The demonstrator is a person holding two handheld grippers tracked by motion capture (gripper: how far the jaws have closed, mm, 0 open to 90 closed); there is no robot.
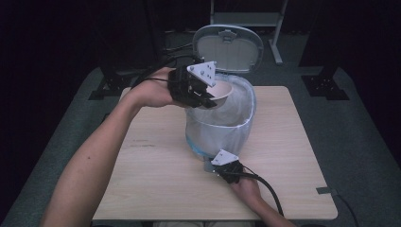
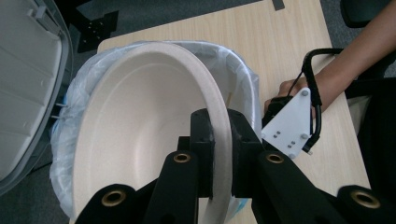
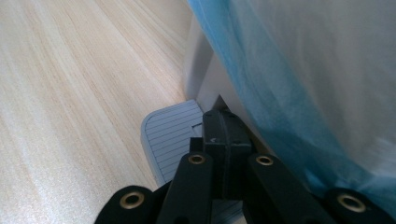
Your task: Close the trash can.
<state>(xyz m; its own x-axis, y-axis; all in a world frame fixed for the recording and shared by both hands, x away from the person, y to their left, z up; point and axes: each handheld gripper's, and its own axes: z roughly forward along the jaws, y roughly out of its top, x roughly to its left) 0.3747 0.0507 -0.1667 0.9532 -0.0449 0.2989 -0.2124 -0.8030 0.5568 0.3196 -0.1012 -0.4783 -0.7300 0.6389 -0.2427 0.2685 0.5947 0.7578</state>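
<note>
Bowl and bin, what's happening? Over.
Left hand-held gripper shut on bowl rim, over open bin. Right hand-held gripper shut, pressing pedal. Lid up; nothing blocking.

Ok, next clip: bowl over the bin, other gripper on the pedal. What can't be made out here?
- Inside of the bin: in the high view and the left gripper view the bowl and the liner hide any contents.
- Bowl underside: faces away in both.
- Pedal: near end covered by the right gripper; whether it is fully pressed is unclear.
- Lid: its hinge sits behind the left gripper and the bowl.
</note>
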